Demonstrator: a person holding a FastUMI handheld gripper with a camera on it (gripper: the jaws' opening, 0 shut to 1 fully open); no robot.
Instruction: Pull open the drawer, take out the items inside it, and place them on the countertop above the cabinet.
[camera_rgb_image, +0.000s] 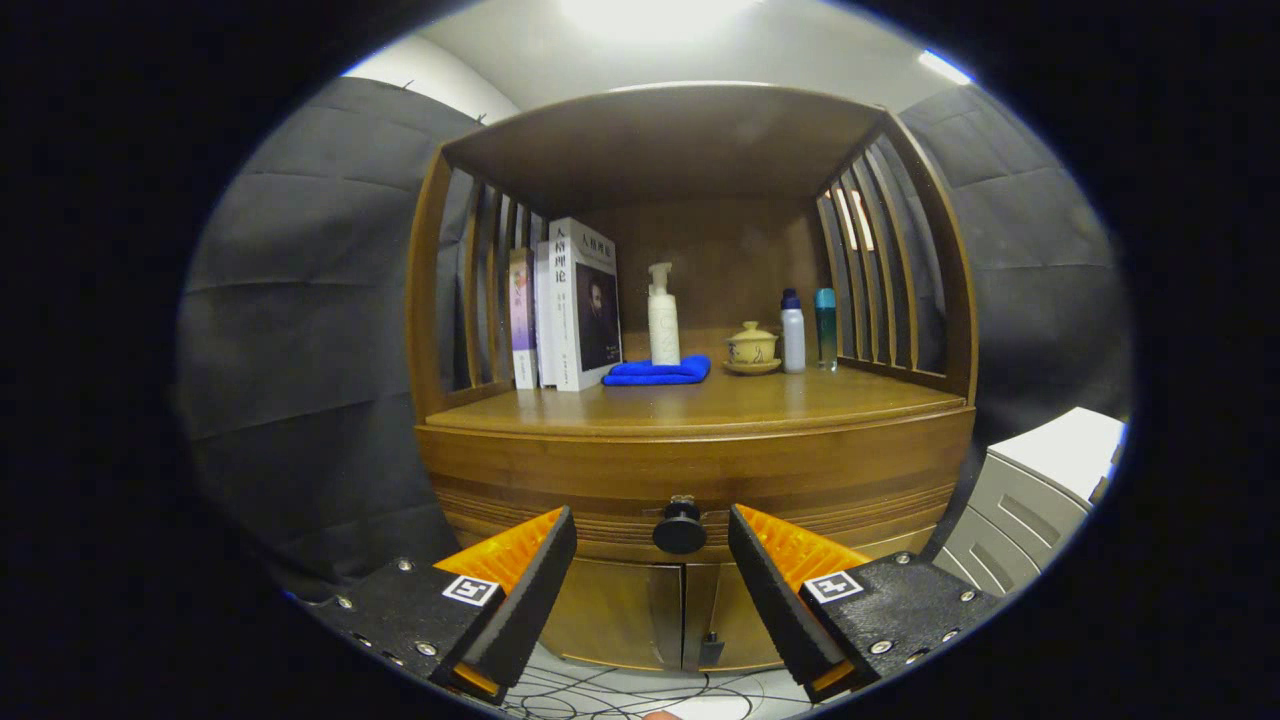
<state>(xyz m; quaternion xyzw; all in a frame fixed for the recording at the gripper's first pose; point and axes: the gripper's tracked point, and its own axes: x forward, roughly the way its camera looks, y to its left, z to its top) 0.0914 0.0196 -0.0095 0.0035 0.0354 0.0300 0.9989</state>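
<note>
The drawer (690, 505) is shut under the countertop (700, 405), so the opening step is only starting. The gripper (652, 537) stands open and empty, and the dark knob (680, 528) sits between its fingertips, not touched. I think the next move is to go forward a little, close both fingers on the knob and pull straight back — the items inside are hidden for now.

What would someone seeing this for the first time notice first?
Probably the round dark drawer knob, sitting between the open gripper fingers with gaps on both sides, on the closed drawer front. Above it, the wooden countertop carries upright books, a bright blue cloth, a white pump bottle behind the cloth, and a lidded cup.
</note>
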